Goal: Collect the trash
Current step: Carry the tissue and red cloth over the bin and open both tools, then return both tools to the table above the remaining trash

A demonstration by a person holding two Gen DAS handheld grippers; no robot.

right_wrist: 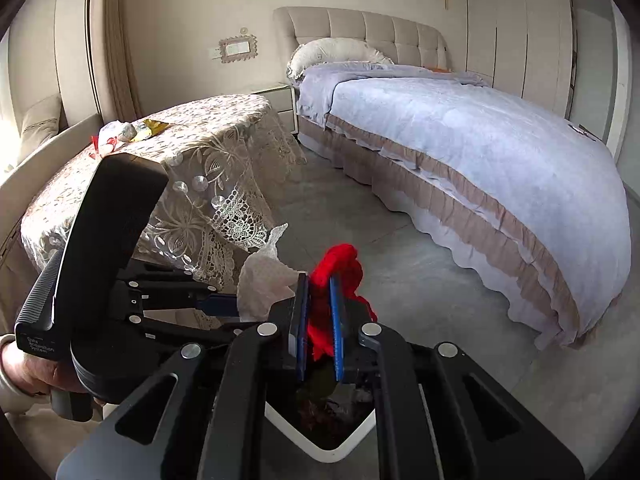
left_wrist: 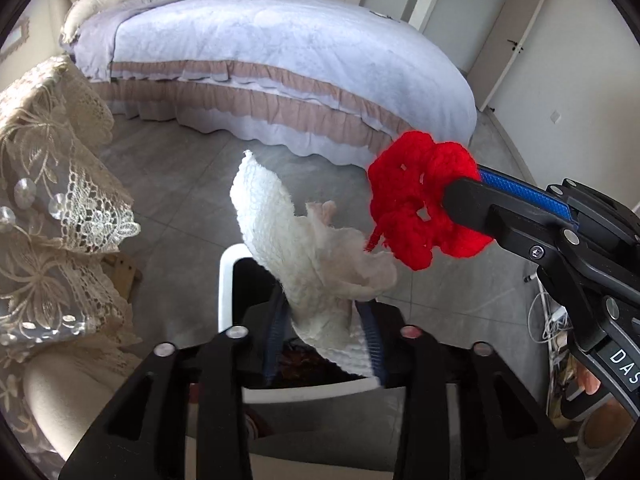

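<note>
My left gripper (left_wrist: 324, 316) is shut on a crumpled white paper towel (left_wrist: 296, 240) and holds it over a white-rimmed trash bin (left_wrist: 226, 280) with dark contents. My right gripper (right_wrist: 320, 280) is shut on a red crocheted yarn piece (right_wrist: 336, 272), also above the bin (right_wrist: 320, 452). In the left wrist view the right gripper (left_wrist: 452, 196) comes in from the right with the red yarn piece (left_wrist: 416, 196) beside the towel. In the right wrist view the left gripper (right_wrist: 224, 304) holds the paper towel (right_wrist: 264, 280) to the left.
A round table with a lace cloth (right_wrist: 192, 152) stands at left, with more scraps (right_wrist: 124, 132) on top. A large bed (right_wrist: 480, 152) fills the right. Grey tiled floor (left_wrist: 192, 184) lies between. Cables (left_wrist: 552, 320) lie at the right wall.
</note>
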